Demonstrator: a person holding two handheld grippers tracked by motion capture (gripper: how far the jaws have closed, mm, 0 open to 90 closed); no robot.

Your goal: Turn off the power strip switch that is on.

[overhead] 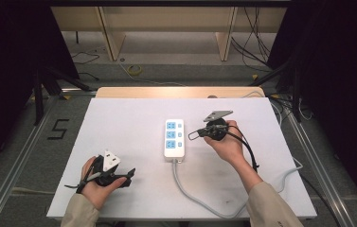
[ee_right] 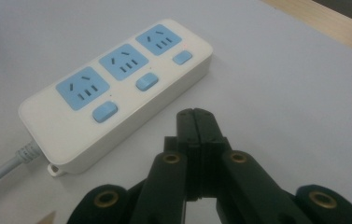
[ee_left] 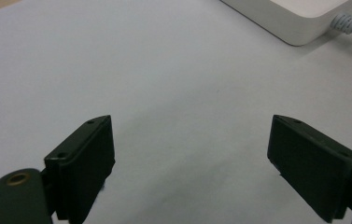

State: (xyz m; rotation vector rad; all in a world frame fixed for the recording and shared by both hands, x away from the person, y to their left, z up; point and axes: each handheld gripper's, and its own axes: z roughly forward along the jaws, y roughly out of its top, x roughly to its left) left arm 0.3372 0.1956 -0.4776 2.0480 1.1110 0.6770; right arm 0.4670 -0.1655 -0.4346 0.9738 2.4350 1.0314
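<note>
1. White plastic power strip with blue sockets and switches: mid-table, flat, rigid, light, smooth.
2. Right gripper: pinched closed, empty, just beside strip.
3. Left gripper: spread wide, empty, well apart.
4. Best pinched across narrow sides; grey cord likely to drag.

White table, wooden shelving beyond it

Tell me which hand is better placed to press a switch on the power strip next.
Right, probably. The right tool sits just beside the power strip, its jaws shut and pointing at the blue switches. The left tool rests open near the table's front left, farther away.
</note>
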